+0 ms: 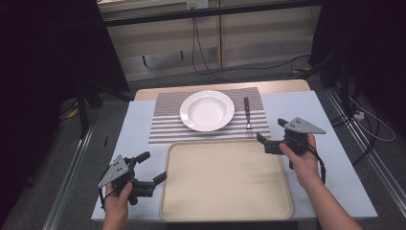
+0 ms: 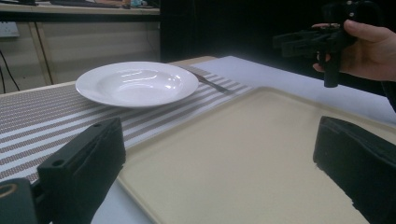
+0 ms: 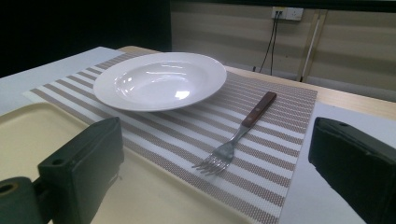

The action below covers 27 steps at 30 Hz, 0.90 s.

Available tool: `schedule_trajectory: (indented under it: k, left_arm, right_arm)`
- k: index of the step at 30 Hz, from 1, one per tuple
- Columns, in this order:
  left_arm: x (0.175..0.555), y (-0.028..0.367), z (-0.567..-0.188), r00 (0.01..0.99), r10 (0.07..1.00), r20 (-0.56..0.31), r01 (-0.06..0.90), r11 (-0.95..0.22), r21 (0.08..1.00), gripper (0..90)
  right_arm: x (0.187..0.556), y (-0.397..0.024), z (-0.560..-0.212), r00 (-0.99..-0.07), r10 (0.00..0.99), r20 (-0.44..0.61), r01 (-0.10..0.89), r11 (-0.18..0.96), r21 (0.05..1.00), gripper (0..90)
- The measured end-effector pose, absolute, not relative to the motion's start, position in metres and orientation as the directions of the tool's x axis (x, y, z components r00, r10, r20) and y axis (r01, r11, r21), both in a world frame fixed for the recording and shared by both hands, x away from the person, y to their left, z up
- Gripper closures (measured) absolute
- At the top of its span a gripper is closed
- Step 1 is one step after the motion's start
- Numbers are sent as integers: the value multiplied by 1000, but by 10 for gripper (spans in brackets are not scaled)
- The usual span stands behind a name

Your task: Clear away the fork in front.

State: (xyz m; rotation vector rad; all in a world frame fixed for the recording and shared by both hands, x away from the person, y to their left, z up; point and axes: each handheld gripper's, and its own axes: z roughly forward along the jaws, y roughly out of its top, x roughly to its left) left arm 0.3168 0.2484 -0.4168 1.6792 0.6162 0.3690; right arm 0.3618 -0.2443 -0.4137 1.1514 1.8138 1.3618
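A white deep plate [image 1: 207, 110] sits on a striped placemat [image 1: 167, 129] at the far middle of the table. To its right a wooden-handled fork [image 1: 247, 116] lies on the mat, tines toward me. A bare beige tray [image 1: 225, 179] lies just in front of the mat. My left gripper [image 1: 152, 166] is open at the tray's left edge, holding nothing. My right gripper [image 1: 270, 130] is open near the tray's far right corner, a little short of the fork tines. In the right gripper view the fork [image 3: 238, 133] lies ahead between the open jaws, with the plate [image 3: 161, 79] beyond.
A pale blue cloth [image 1: 330, 158] covers the table. Past the table's far edge are a wall panel and hanging cables [image 1: 196, 43]. Dark curtains stand on both sides, and metal floor rails [image 1: 72, 177] run along the table's flanks.
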Motion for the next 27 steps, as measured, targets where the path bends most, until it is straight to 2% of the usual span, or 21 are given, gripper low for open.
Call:
schedule_trajectory:
  k: [5,27]
  left_arm:
    - [317,248,-417,806,584,-97,196,-109,975,25]
    - [318,249,-417,807,583,-97,192,-103,976,25]
  right_arm:
    - [374,-240,-410,-428,901,70,290,63,955,30]
    - [432,-228,-419,-376,925,54,386,103,917,35]
